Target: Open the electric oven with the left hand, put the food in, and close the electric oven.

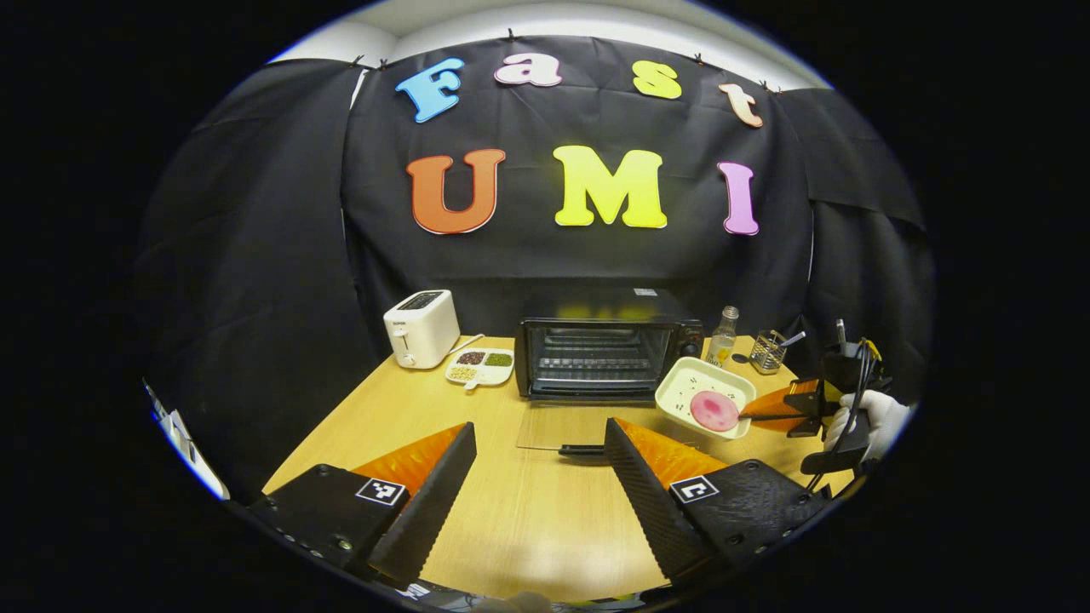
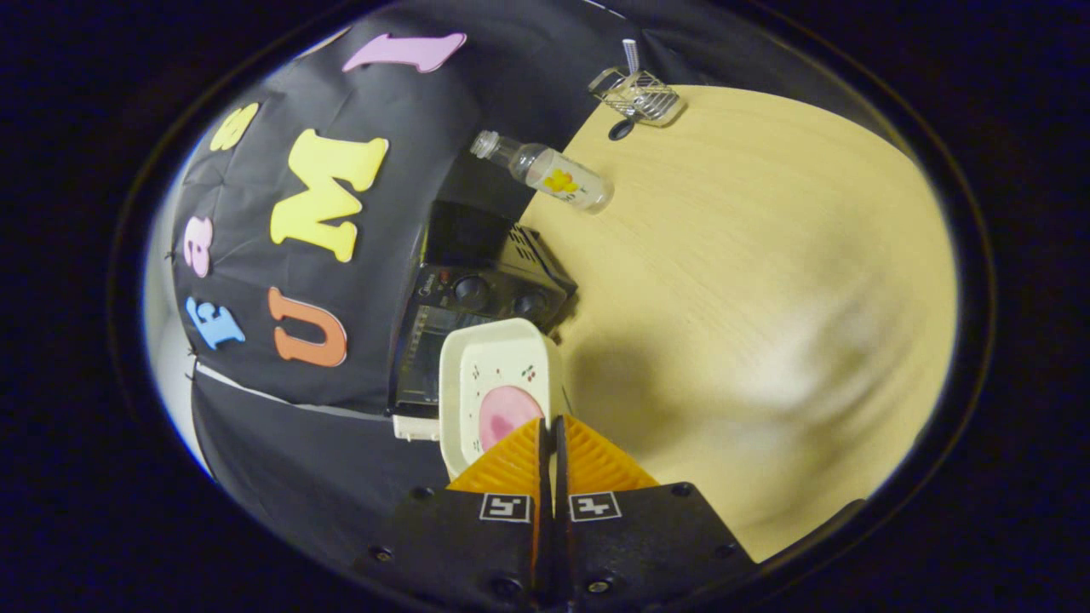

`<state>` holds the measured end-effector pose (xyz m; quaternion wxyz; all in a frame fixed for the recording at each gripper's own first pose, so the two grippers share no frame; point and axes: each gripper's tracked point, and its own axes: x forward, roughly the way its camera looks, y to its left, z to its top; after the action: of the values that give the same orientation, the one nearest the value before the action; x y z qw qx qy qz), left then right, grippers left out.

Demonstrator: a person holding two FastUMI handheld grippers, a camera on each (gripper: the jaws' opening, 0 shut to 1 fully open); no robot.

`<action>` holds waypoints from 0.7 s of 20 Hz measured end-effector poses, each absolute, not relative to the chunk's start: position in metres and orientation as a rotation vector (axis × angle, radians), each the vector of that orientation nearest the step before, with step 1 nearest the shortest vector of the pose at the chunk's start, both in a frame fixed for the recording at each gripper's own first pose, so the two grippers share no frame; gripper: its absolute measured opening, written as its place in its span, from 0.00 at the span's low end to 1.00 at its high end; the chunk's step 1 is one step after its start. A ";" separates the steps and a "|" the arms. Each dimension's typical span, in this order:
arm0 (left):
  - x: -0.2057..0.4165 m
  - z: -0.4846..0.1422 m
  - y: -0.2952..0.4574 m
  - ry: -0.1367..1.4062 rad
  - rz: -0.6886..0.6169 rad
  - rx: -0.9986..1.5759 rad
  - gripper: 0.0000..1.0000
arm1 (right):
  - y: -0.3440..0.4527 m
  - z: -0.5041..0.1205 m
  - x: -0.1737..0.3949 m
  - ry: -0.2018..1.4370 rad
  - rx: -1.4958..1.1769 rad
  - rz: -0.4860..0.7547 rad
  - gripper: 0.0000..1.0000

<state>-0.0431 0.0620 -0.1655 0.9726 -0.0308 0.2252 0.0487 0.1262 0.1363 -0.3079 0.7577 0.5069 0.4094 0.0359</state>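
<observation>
Holding the dish (image 1: 703, 396) of food (image 1: 714, 410) before the open oven (image 1: 606, 353).
My right tongs (image 2: 551, 423) pinch its rim; my left tongs (image 1: 540, 455) gape, empty, above the table (image 1: 519, 511).

Pale matt wood-grain table (image 1: 511, 511). At twelve o'clock, a glossy black metal electric oven (image 1: 606, 356) with glass door; glossy white plastic toaster (image 1: 421, 328); clear plastic bottle (image 2: 552, 174); shiny wire-metal basket (image 2: 640, 94); smooth cream dish (image 2: 498, 375).

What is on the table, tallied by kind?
Appliances: 2, the toaster and the electric oven with its door down.
Dishes: 2, the divided plate and the white tray with pink food.
Bottle: 1.
Wire basket: 1.
Total: 6.
</observation>
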 end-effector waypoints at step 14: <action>-0.089 -0.172 0.160 0.455 0.160 -0.042 0.97 | 0.271 -0.335 0.115 0.912 1.145 -0.039 0.04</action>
<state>-0.0891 0.1598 -0.1715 0.9708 -0.0208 0.2252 0.0794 0.1149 0.2706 -0.3346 0.7437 0.5227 0.4163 -0.0180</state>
